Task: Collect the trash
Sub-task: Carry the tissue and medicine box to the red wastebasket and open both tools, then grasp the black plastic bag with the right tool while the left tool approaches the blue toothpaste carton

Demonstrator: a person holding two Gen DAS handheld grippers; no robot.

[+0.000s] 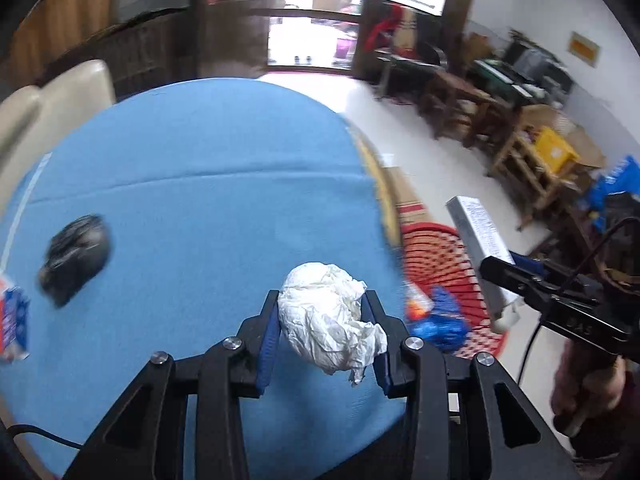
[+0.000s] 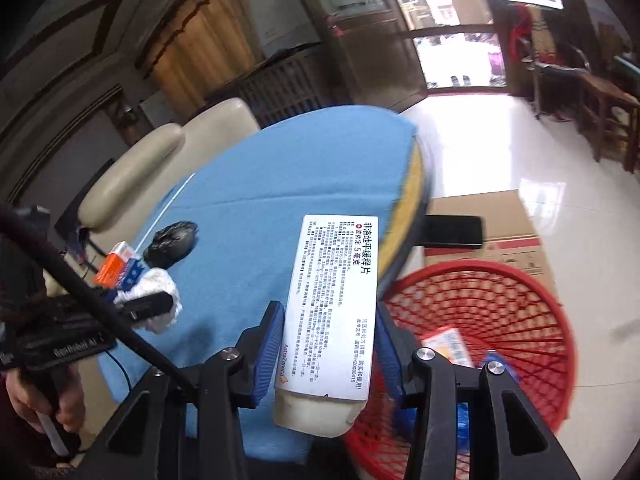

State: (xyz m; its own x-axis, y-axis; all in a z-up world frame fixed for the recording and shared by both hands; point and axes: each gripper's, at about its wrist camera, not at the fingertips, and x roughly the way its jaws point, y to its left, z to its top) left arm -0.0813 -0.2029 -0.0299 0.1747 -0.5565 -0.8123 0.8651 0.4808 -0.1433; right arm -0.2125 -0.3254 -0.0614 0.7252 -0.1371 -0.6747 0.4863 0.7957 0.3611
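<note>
My left gripper (image 1: 325, 308) is shut on a crumpled white paper ball (image 1: 330, 316), held above the blue table (image 1: 200, 152) near its right edge. My right gripper (image 2: 330, 320) is shut on a white medicine box (image 2: 334, 300) with printed text, held over the table edge beside the red mesh basket (image 2: 500, 308). The basket stands on the floor right of the table and holds a small carton (image 2: 446, 346) and blue wrappers (image 1: 444, 320). The right gripper with its box also shows in the left wrist view (image 1: 480, 236). The paper ball shows in the right wrist view (image 2: 160, 300).
A black crumpled bag (image 1: 76, 258) and an orange-blue small box (image 1: 14, 322) lie on the table's left side. A cream chair (image 2: 160, 152) stands behind the table. A cardboard box (image 2: 492, 220) with a black phone (image 2: 452, 232) on it sits behind the basket. Wooden furniture lines the right wall.
</note>
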